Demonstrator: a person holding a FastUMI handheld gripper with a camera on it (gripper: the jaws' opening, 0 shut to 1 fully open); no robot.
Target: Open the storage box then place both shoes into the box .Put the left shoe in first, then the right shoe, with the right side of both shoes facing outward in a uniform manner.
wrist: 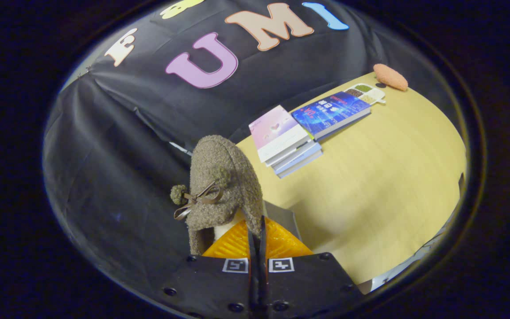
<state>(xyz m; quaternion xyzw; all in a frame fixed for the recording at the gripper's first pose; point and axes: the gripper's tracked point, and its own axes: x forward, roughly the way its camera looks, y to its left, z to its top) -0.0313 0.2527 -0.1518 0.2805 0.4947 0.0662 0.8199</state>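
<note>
The table (383,177) is lying well beyond the fingers, its pale wooden top tilted in the gripper view. On its far side a stack of books (288,141) is resting just beside a blue book (330,113), with a compartmented dish (367,93) and an orange pad (390,76) further off near the wall.

The shoe (222,181), a brown fleecy one with a ribbon bow and two pom-poms, is hanging lifted against the booth wall, clear of the table. The gripper (257,239) is clamping it: the fingers are standing nearly together with the shoe's collar edge pinched between them. Whether this is the left or right shoe cannot be told. A grey edge just ahead of the fingers may be the storage box; this is uncertain.

Judgement: the carrying step is in hand. To do it well, the operator is best keeping the pinch firm, since the hold is thin and the shoe could swing, and turning it so its right side faces outward before lowering it.
</note>
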